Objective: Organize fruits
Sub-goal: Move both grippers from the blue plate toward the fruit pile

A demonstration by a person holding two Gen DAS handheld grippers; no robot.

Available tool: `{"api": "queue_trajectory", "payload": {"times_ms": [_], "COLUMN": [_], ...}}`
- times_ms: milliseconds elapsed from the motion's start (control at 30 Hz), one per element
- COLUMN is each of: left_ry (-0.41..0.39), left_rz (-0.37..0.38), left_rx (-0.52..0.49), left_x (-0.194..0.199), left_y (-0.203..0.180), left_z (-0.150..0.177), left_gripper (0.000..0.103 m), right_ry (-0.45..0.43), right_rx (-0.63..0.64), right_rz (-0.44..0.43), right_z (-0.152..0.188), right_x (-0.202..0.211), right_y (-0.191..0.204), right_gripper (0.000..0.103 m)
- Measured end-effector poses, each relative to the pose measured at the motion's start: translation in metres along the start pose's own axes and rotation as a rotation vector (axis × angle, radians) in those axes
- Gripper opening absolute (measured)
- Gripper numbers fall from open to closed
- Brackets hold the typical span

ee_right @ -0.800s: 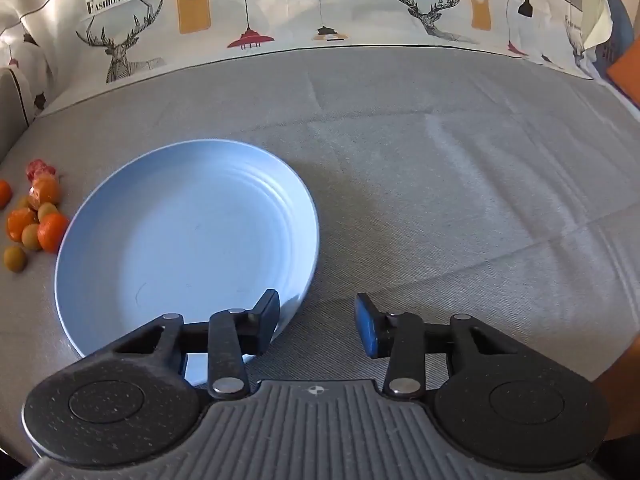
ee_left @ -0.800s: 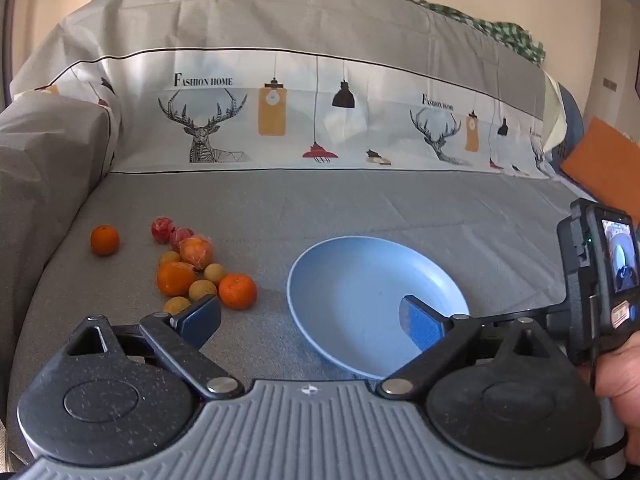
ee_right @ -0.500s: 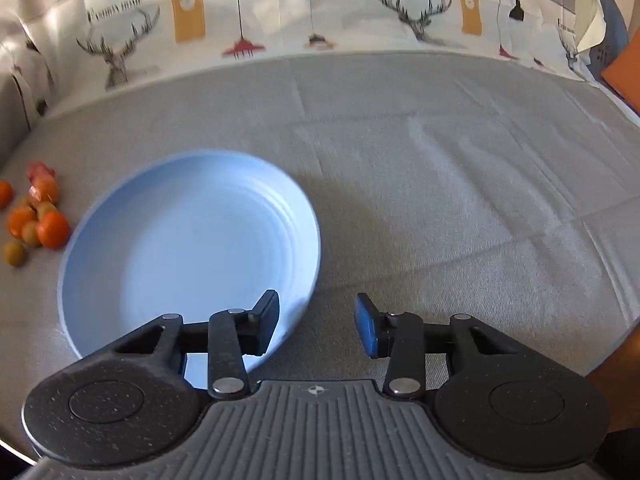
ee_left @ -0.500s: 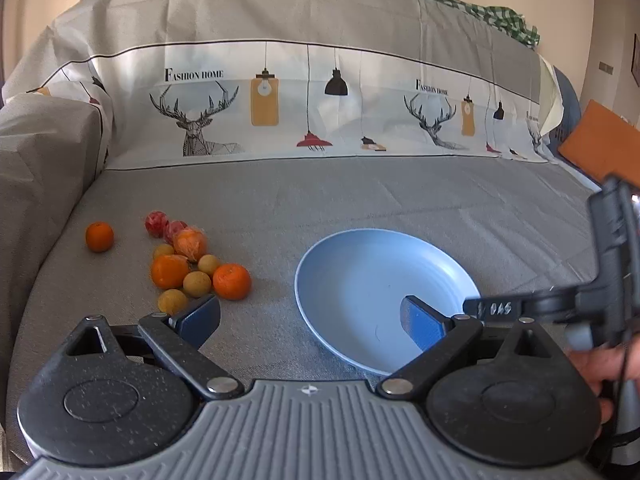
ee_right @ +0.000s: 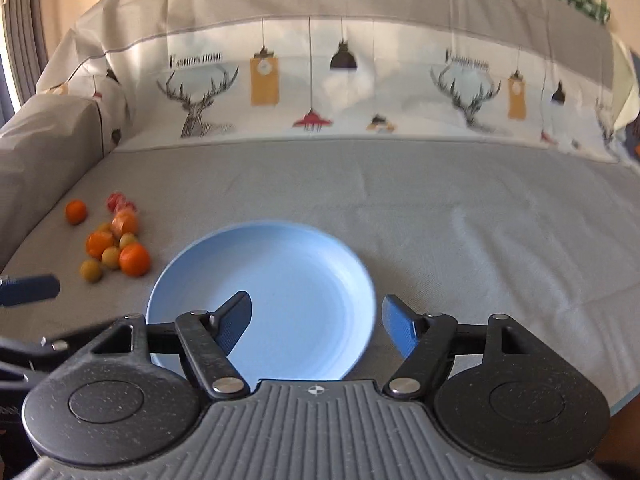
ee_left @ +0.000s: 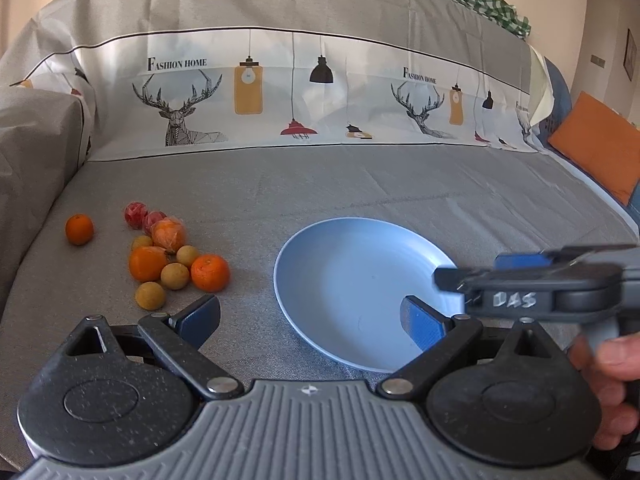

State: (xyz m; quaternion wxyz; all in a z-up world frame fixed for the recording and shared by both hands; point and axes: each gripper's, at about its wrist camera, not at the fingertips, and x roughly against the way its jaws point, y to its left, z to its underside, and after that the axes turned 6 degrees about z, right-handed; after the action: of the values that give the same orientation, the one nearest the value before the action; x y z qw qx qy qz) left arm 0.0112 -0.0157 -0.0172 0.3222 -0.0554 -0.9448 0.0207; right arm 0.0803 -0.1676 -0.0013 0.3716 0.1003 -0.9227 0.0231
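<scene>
The blue plate [ee_left: 352, 280] holds nothing; the fruits [ee_left: 168, 256] lie left of it. Both the left gripper [ee_left: 312, 316] and the right gripper [ee_right: 316, 320] are spread, grasping nothing.

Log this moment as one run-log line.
left gripper: open, empty | right gripper: open, empty | round pale-blue plate: empty | loose fruit pile: untouched

In front of me a sofa seat [ee_left: 360, 184] under a grey cover carries an empty blue plate [ee_left: 320, 264]. To its left lies a cluster of oranges and small yellow and red fruits [ee_left: 172, 256], with one orange [ee_left: 79, 229] apart.
</scene>
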Motion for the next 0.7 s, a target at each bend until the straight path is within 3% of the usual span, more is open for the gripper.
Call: {"api": "queue_trajectory", "payload": {"times_ms": [67, 267, 433, 700], "left_ry": [-0.010, 0.000, 0.014, 0.028], "left_rz": [-0.003, 0.014, 0.019, 0.011], "left_rx": [-0.021, -0.012, -0.009, 0.001], "left_x": [0.000, -0.004, -0.007, -0.012], "left_y": [-0.003, -0.001, 0.000, 0.004], "left_z": [0.000, -0.003, -0.003, -0.002], "left_gripper": [0.098, 0.098, 0.098, 0.099], "right_ry": [0.030, 0.001, -0.093, -0.071], "right_rx": [-0.026, 0.002, 0.049, 0.013], "right_rz": [-0.005, 0.055, 0.131, 0.102], "right_z": [0.004, 0.009, 0.012, 0.009], "right_x": [-0.009, -0.016, -0.007, -0.014], "right_y": [0.001, 0.014, 0.021, 0.016], "right_gripper": [0.074, 0.080, 0.102, 0.102]}}
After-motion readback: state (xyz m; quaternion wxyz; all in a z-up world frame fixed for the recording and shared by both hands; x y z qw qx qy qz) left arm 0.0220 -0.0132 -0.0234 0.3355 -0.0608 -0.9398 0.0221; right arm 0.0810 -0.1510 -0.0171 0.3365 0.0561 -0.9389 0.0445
